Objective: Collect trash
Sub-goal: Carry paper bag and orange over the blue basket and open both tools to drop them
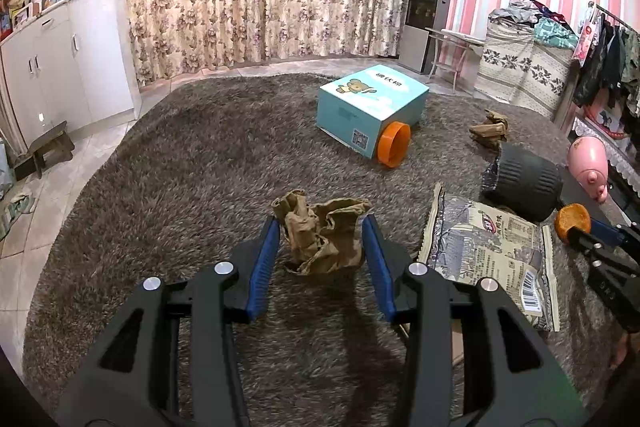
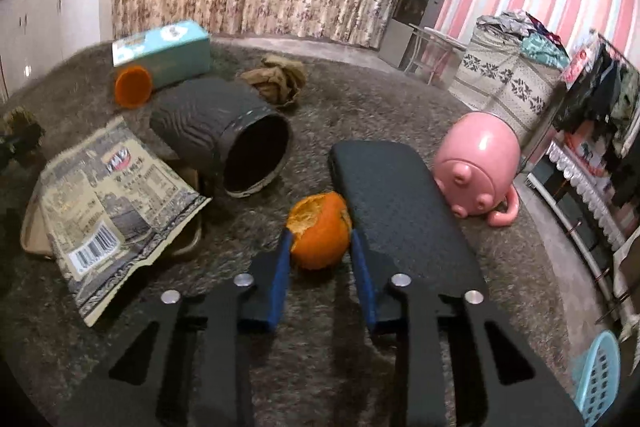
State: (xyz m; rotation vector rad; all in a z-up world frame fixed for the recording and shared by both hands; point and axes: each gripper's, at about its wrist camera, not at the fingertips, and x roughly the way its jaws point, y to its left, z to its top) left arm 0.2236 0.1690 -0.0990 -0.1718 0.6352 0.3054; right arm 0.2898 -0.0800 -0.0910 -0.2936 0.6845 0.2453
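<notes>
Between the blue pads of my left gripper (image 1: pixel 321 223) sits a crumpled brown paper (image 1: pixel 324 239), low over the grey shag carpet (image 1: pixel 200 155); both pads press its sides. My right gripper (image 2: pixel 320 235) is shut on a torn orange peel (image 2: pixel 320 231) just above the carpet. In the left wrist view the orange peel (image 1: pixel 573 223) and the right gripper (image 1: pixel 580 231) show at the right edge. A second crumpled paper (image 2: pixel 276 77) lies behind a dark bin (image 2: pixel 224 135) tipped on its side. A printed snack wrapper (image 2: pixel 108 195) lies flat to the left.
A light blue box (image 1: pixel 368 107) with an orange lid (image 1: pixel 394 143) against it sits mid-carpet. A black flat case (image 2: pixel 400 211) and a pink pig toy (image 2: pixel 476 171) lie right of the peel. White cabinets (image 1: pixel 60 67) stand left, a clothes rack (image 1: pixel 612 59) right.
</notes>
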